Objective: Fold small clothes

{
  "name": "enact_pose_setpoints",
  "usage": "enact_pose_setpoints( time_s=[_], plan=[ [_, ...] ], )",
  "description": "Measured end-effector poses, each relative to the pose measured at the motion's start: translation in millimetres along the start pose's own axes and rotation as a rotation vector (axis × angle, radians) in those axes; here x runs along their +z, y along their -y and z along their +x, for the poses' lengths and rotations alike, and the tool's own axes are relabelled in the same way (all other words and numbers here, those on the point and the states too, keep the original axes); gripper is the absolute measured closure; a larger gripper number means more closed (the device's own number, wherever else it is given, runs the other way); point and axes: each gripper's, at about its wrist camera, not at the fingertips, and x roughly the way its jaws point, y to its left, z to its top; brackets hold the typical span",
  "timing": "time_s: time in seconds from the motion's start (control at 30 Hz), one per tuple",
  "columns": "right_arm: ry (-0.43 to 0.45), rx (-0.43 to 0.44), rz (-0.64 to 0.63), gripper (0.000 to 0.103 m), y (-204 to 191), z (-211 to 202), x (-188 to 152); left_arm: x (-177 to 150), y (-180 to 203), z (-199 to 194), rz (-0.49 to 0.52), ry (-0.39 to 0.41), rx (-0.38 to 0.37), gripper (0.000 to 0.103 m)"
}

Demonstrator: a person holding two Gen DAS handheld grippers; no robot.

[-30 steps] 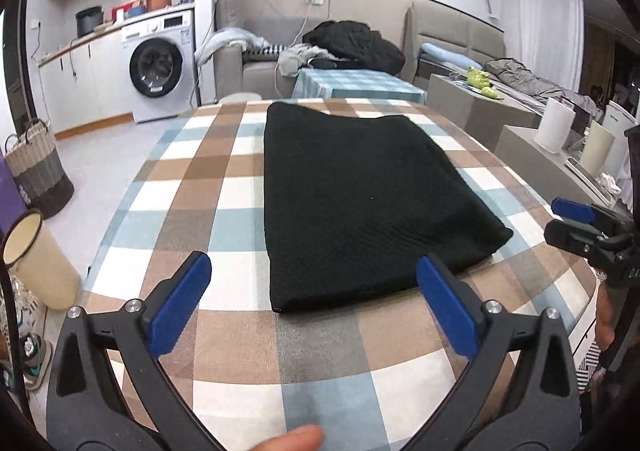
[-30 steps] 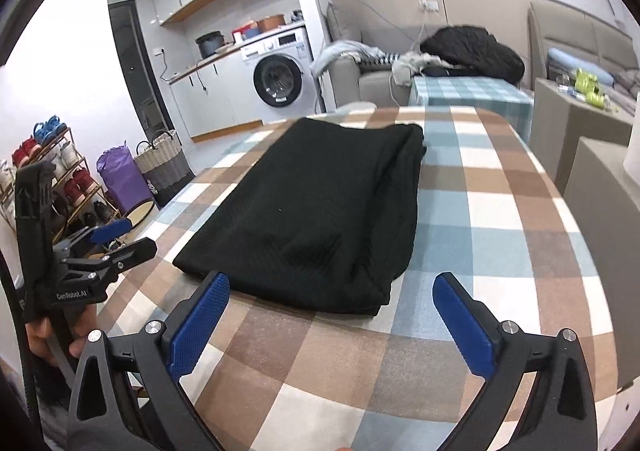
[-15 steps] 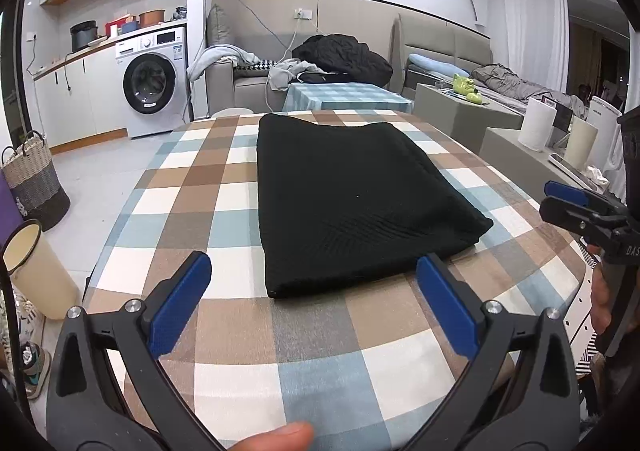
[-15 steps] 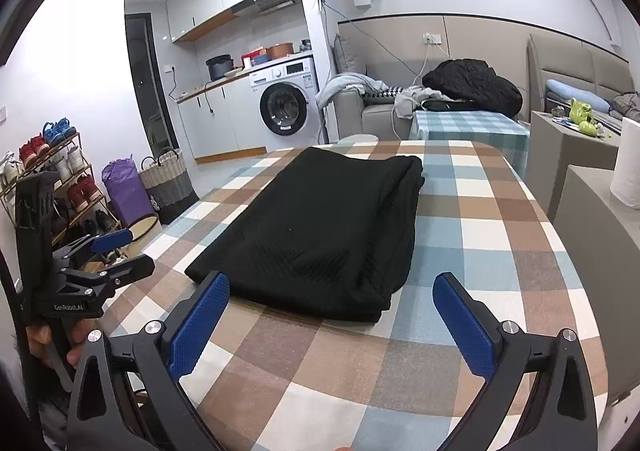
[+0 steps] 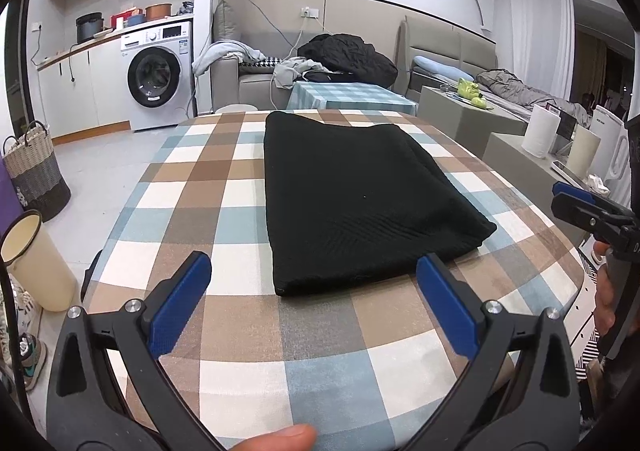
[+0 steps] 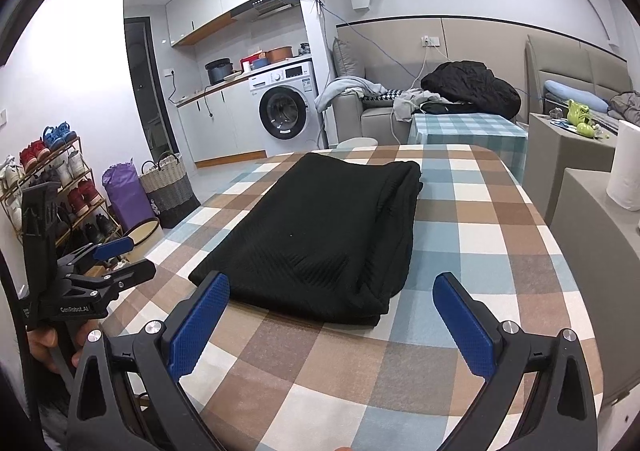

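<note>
A black knit garment [image 5: 360,203] lies folded into a long rectangle on the checked tablecloth [image 5: 224,187]; it also shows in the right wrist view [image 6: 332,235]. My left gripper [image 5: 314,271] is open and empty, held above the table just short of the garment's near edge. My right gripper [image 6: 332,291] is open and empty, near the garment's near right corner. Each gripper shows at the edge of the other's view: the right one [image 5: 584,207], the left one [image 6: 108,263].
The table's edge drops off on the left [image 5: 120,219] and right [image 6: 568,251]. A cream bin [image 5: 36,263] and a woven basket [image 5: 36,171] stand on the floor at left. Grey side blocks with paper rolls [image 5: 540,131] stand at right. A sofa with clothes [image 5: 340,59] is behind.
Both grippers have drawn back and risen a little from the garment, so it looks smaller and farther. The garment has not moved. Both stay open.
</note>
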Motion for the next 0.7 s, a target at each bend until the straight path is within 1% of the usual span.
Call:
enact_pose_setpoints(
  time_s=[0.7],
  plan=[
    [0.013,-0.008,-0.031,0.000,-13.6,-6.3,3.4,4.7,-2.5,-3.8,0.005,0.012,-0.003,0.001]
  ],
)
